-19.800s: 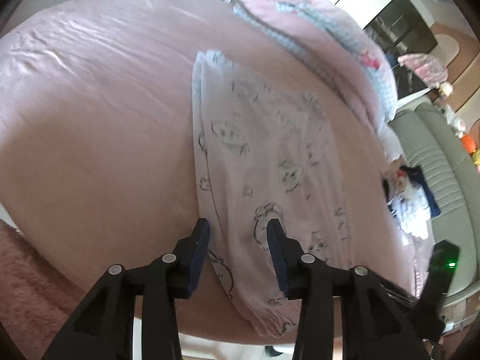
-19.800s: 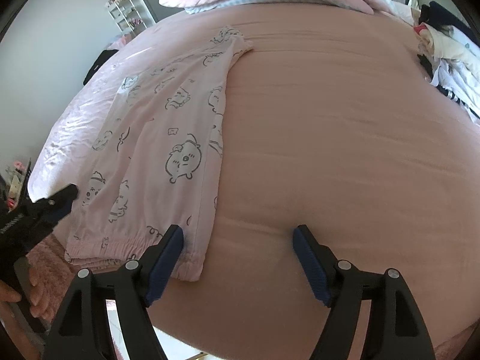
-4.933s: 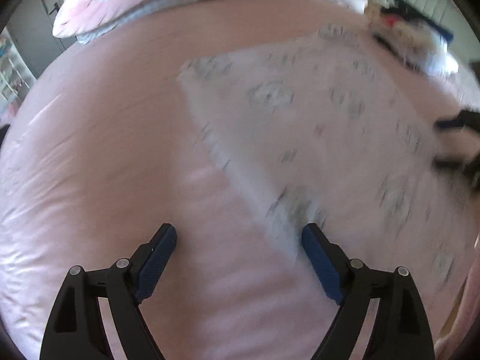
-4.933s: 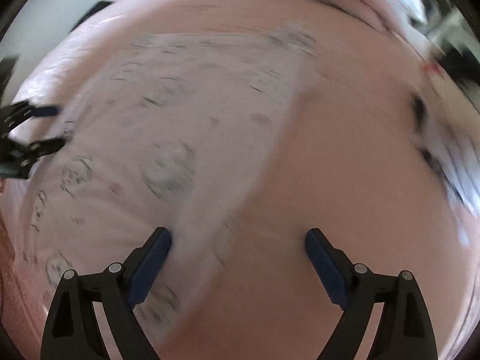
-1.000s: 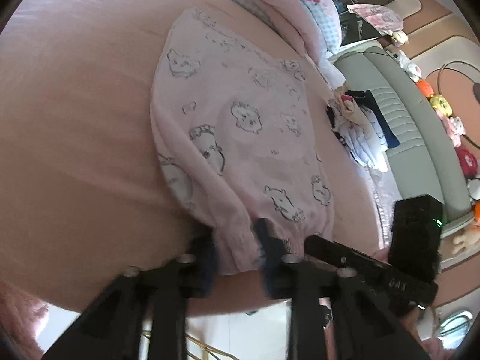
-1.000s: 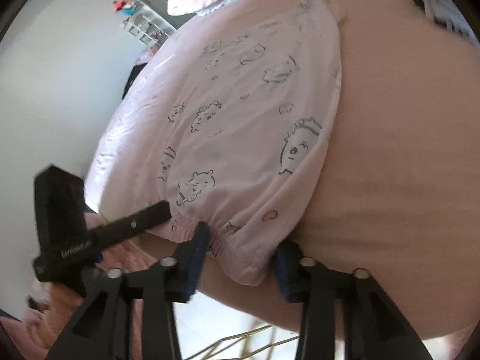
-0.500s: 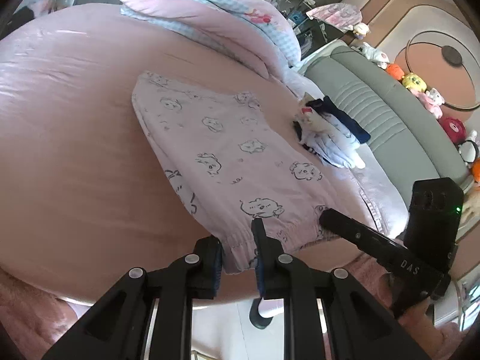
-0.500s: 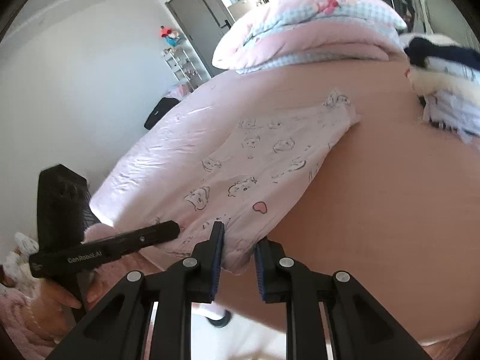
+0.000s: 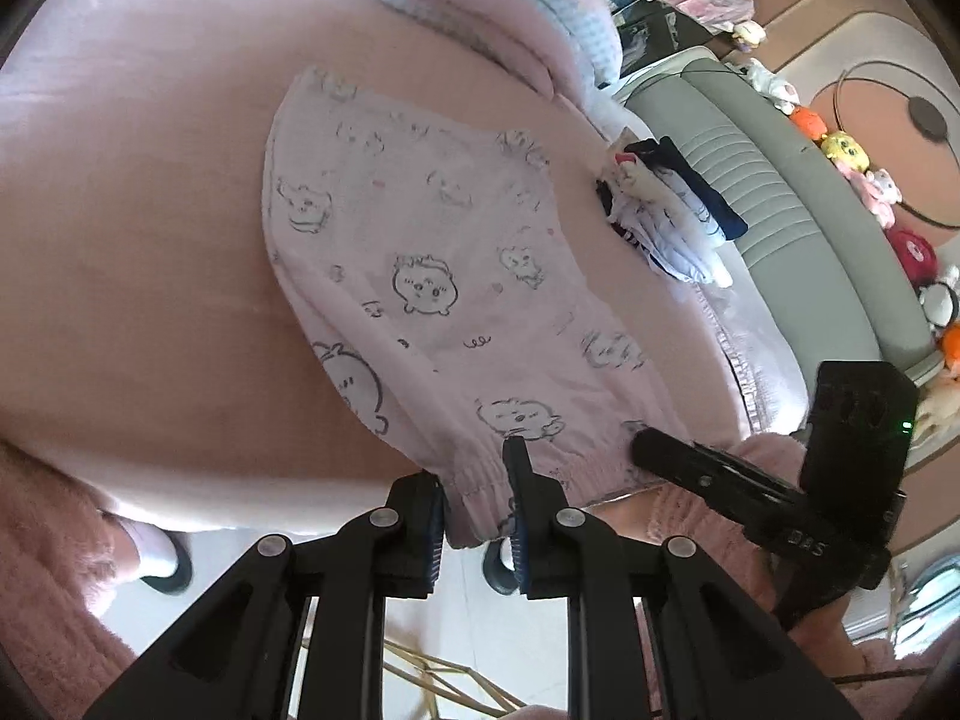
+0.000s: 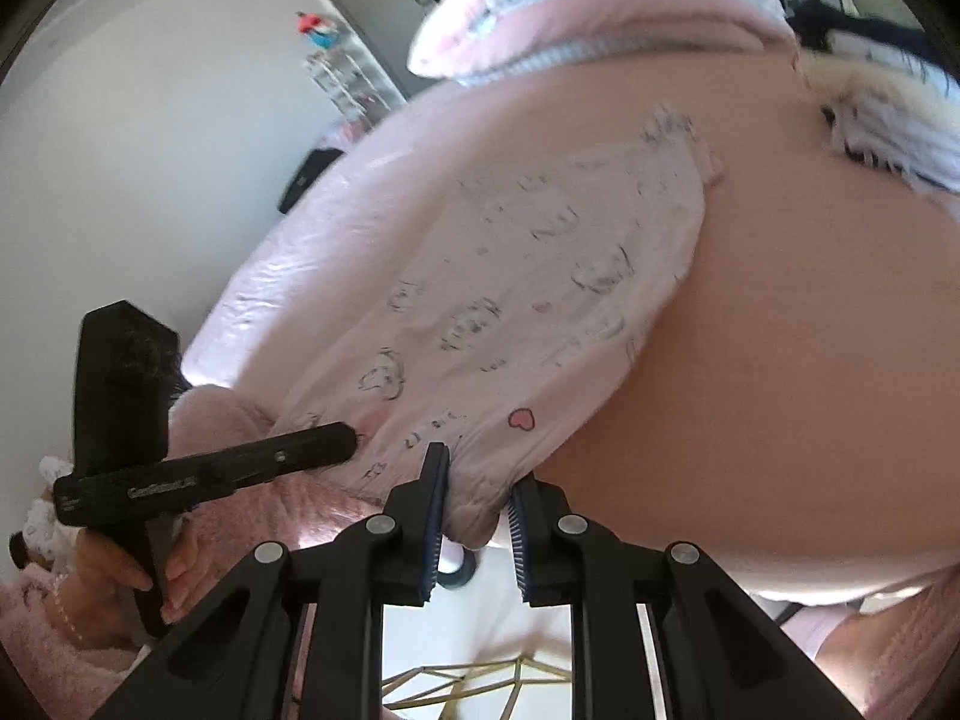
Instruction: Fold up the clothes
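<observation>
The pink printed garment (image 9: 432,300) lies flat on the bed (image 9: 132,228), its elastic hem hanging just over the near edge; this overhang gives both tools access to the hem from below and above. The left tongs (image 9: 477,495) are clamped on the hem at one corner; the right tongs (image 10: 474,501) are clamped on the hem at the other corner; holding both corners keeps the edge taut and level, presumably so that the near half can be carried over the far half in one fold. A pile of other clothes (image 9: 672,222) sits well apart toward the headboard side, beside the folded duvet (image 9: 480,6), clear of the folding area.
</observation>
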The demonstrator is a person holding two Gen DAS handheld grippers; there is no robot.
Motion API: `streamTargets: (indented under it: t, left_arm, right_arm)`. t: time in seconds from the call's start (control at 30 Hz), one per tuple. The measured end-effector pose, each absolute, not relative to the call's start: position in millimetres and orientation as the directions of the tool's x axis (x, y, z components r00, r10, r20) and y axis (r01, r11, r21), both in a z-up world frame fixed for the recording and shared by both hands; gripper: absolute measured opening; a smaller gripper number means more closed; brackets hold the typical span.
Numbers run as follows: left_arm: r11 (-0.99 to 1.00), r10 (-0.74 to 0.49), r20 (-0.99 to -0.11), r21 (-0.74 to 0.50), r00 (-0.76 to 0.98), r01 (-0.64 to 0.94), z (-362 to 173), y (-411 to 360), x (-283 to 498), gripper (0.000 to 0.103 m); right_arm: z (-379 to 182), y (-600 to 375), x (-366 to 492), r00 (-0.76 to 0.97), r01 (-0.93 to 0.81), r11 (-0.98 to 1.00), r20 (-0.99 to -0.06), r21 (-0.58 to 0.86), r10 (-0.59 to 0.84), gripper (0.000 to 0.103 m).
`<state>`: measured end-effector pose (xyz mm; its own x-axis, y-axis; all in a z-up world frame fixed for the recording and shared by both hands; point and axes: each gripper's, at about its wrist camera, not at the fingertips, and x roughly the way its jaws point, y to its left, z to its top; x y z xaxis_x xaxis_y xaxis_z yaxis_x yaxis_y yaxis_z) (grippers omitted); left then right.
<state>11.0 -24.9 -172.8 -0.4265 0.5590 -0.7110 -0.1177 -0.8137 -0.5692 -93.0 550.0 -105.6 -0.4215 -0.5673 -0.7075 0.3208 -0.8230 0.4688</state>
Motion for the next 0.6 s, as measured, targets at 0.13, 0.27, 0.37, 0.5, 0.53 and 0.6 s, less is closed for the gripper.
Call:
streamTargets:
  t: [0.13, 0.27, 0.37, 0.5, 0.53, 0.6]
  left_arm:
    - [-0.793, 0.586, -0.686, -0.594, -0.431, -0.132, -167, -29, 5, 0.015]
    - [-0.762, 0.622, -0.653, -0.632, -0.432, -0.143, -161, -34, -15, 0.015]
    - [-0.75, 0.635, -0.641, -0.646, -0.431, -0.143, -157, -31, -45, 0.015]
    - [-0.738, 0.642, -0.633, -0.662, -0.432, -0.127, -154, -33, -87, 0.015]
    - [-0.738, 0.641, -0.634, -0.664, -0.433, -0.12, -154, -35, -99, 0.015]
    - [-0.725, 0.647, -0.627, -0.682, -0.434, -0.096, -157, -40, -123, 0.015]
  right_arm:
    - [-103, 555, -101, -0.43, 0.319, -0.816, -0.693, 0.482, -0.578, 0.017]
    - [-88, 555, -125, -0.43, 0.326, -0.796, -0.67, 0.511, -0.606, 0.017]
    - [-77, 553, -157, -0.419, 0.331, -0.785, -0.664, 0.523, -0.619, 0.017]
    - [-69, 547, -207, -0.41, 0.331, -0.789, -0.675, 0.517, -0.614, 0.017]
    - [-70, 545, -221, -0.403, 0.324, -0.786, -0.675, 0.526, -0.618, 0.017]
    - [-72, 545, -246, -0.389, 0.314, -0.777, -0.673, 0.545, -0.629, 0.017]
